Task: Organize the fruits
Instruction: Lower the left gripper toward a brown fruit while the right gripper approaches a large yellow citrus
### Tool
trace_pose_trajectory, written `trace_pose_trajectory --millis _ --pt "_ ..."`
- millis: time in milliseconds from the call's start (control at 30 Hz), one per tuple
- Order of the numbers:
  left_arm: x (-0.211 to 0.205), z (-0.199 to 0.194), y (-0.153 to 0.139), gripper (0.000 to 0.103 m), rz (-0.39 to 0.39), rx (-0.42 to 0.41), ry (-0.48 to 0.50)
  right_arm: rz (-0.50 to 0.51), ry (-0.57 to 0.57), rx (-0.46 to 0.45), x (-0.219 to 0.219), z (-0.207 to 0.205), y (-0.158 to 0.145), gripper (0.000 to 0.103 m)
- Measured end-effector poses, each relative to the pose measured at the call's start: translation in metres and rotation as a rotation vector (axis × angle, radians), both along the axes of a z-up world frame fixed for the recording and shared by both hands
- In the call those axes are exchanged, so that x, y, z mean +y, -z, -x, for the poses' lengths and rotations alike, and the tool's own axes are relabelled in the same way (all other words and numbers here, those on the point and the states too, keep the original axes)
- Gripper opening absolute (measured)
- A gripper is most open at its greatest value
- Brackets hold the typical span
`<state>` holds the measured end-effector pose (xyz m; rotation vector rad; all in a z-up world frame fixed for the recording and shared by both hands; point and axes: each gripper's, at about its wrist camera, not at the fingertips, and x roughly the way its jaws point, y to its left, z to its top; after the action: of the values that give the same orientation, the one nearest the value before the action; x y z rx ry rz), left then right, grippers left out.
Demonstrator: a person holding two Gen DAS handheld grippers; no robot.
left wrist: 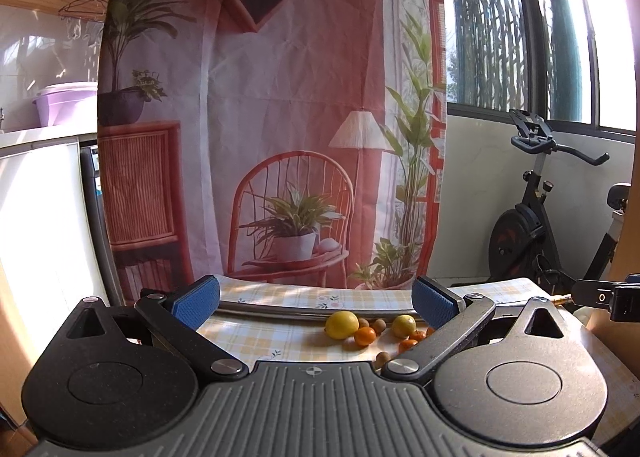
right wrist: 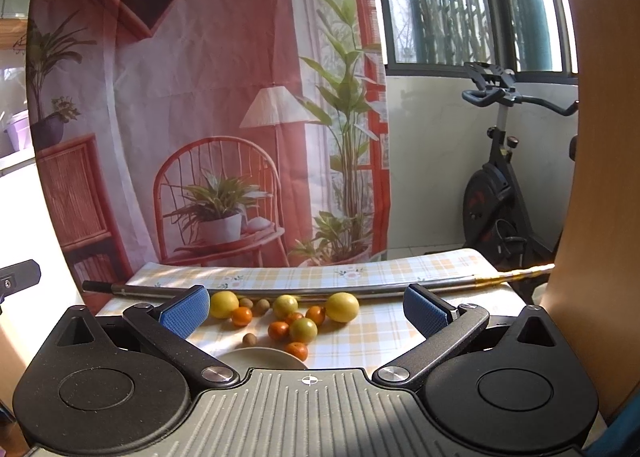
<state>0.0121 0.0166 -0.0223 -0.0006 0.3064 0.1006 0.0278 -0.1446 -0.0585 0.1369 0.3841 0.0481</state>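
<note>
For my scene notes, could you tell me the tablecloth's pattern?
The tablecloth is a yellow-and-white check with small flower prints, clearest in the right wrist view.

Glossy-skinned lemons [right wrist: 342,307], shiny metal pole [right wrist: 280,291], matt checked tablecloth [right wrist: 384,333], creased printed cloth backdrop [right wrist: 224,97]

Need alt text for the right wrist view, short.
Right gripper, fingers spread wide and holding nothing, faces loose fruit on a checked tablecloth: yellow lemons, small oranges and brown nut-like fruits. A plate rim shows in front; a metal pole lies behind the fruit.
</note>
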Motion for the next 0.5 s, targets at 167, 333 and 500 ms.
trace_pose_trajectory --millis 167,333,500 --pt "0.018 -0.024 0.024 0.103 0.018 0.006 -0.018 0.022 0.025 -0.012 -0.008 -0.022 0.021 0.103" --pt "0.025 -0.058 0.042 0.103 -0.014 0.084 -0.010 0.021 0.039 0.017 -0.017 -0.055 0.047 0.103" --pt "0.039 -0.077 0.054 0.103 0.138 0.076 0.091 -0.031 0.024 0.064 -0.030 -0.085 0.068 0.103"
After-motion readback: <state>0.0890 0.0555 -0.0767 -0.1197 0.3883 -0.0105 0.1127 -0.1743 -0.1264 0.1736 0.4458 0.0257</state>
